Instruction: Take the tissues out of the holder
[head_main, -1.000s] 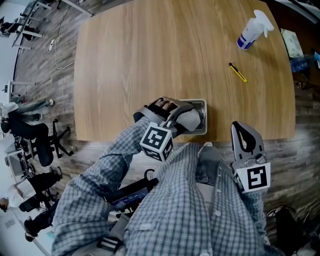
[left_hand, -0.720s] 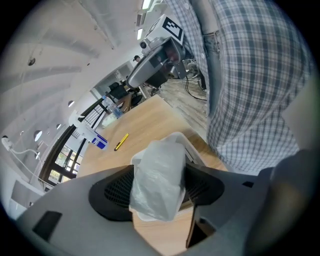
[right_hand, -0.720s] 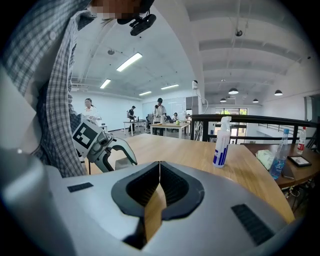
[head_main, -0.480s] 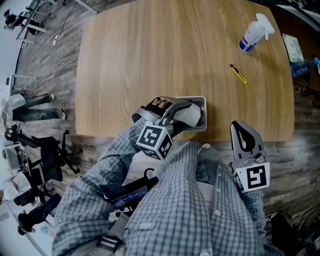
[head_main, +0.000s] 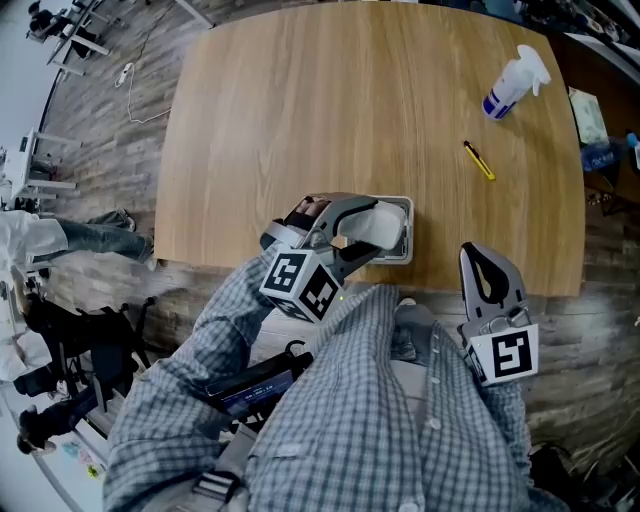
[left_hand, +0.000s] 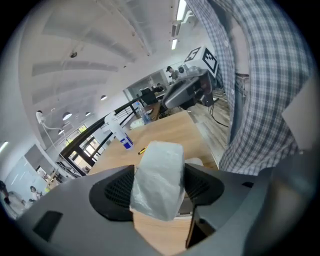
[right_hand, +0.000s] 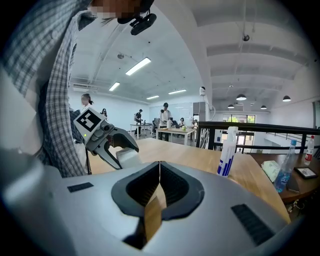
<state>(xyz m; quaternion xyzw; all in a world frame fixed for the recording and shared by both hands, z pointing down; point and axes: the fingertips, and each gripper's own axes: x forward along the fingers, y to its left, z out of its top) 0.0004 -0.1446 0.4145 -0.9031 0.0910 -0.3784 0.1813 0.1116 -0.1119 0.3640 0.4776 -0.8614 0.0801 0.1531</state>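
A white tissue pack (head_main: 372, 228) sits between the jaws of my left gripper (head_main: 385, 226), just above the grey holder (head_main: 409, 240) at the wooden table's (head_main: 330, 110) near edge. The jaws have just been closing, and both pads now press the pack's sides. In the left gripper view the pack (left_hand: 160, 160) fills the gap of the left gripper (left_hand: 159, 187). My right gripper (head_main: 490, 282) hangs off the table's front edge at the right. Its jaws meet with nothing between them, as the right gripper view shows of the right gripper (right_hand: 159, 175). That view also catches the left gripper (right_hand: 112, 145) with the pack (right_hand: 127, 157).
A spray bottle (head_main: 510, 75) and a yellow pen-like tool (head_main: 479, 161) lie at the table's far right. My plaid-shirted body (head_main: 370, 420) fills the space below the table edge. Office chairs (head_main: 60, 340) stand on the floor at the left.
My left gripper has risen and rolled a little, lifting the tissue pack up from the holder. The right gripper has stayed where it was.
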